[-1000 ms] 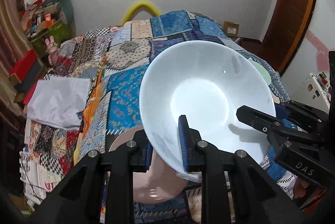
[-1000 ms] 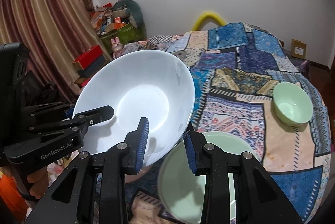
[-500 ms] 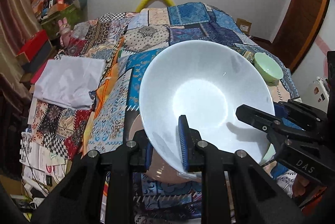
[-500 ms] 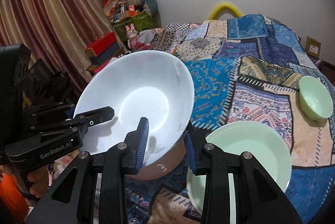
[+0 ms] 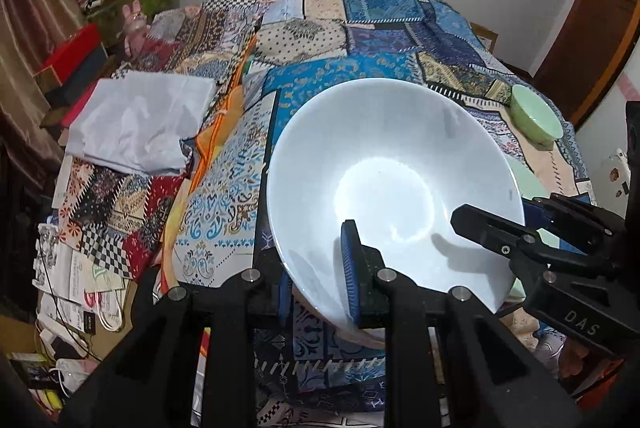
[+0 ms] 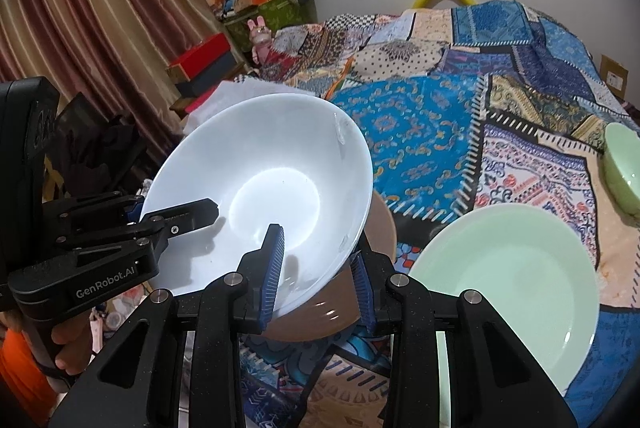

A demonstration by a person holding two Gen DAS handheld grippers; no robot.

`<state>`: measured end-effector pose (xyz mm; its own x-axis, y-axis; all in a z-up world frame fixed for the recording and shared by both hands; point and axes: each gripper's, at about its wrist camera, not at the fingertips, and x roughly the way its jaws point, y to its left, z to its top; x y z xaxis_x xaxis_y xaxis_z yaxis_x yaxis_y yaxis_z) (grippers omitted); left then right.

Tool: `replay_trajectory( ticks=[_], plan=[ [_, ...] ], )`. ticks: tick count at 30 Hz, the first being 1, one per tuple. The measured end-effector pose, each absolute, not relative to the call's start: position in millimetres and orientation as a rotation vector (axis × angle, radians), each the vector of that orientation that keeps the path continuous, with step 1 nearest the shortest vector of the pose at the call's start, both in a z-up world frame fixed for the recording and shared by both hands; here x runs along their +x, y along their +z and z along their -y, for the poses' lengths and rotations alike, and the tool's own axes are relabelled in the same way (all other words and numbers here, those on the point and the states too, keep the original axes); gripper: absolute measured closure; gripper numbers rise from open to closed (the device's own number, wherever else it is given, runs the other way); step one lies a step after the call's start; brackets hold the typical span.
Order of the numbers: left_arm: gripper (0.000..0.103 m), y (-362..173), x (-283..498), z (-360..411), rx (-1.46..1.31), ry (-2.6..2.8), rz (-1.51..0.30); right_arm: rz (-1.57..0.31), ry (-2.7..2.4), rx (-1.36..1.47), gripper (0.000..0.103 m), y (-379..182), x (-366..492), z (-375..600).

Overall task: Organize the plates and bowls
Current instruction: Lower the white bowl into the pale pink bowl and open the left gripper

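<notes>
Bowl (image 5: 394,184), large and white, being carried tilted above the patchwork cloth (image 5: 360,24), gripped at the near rim by both claws. Left gripper (image 5: 320,288) clamping nearly shut on the rim, one blue pad inside the bowl and one beneath. Right gripper (image 6: 320,272) pinching the opposite rim section likewise, jaws narrowly parted around the wall. Hanging directly over a brown plate (image 6: 352,292), lower than a second ago, with more of the bedspread now showing beyond. Pale green plate (image 6: 508,292) lying just beside the brown one, to the right. Small green bowl (image 5: 534,116) resting well apart near the cloth's far right edge, exposed now where the white bowl was hiding it earlier. White folded sheet (image 5: 136,120) lying off left. Grips matching the earlier frames, both unchanged.
</notes>
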<state>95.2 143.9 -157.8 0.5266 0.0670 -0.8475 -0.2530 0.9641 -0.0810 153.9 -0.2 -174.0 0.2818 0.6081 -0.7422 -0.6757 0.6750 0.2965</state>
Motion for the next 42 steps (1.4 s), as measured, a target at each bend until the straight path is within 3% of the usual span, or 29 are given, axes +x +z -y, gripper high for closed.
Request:
replay_trajectory(
  ticks=[28, 42],
  plan=[
    [0.081, -218.2, 108.2, -150.3, -0.254, 0.162, -1.131, -1.09, 0.839, -0.103, 0.073, -212.9, 160.3, -2.7],
    [0.081, -223.0, 113.6, -142.0, -0.206, 0.176, -1.136, -1.037, 0.819, -0.093, 0.073, -201.1, 159.7, 14.7]
  ],
)
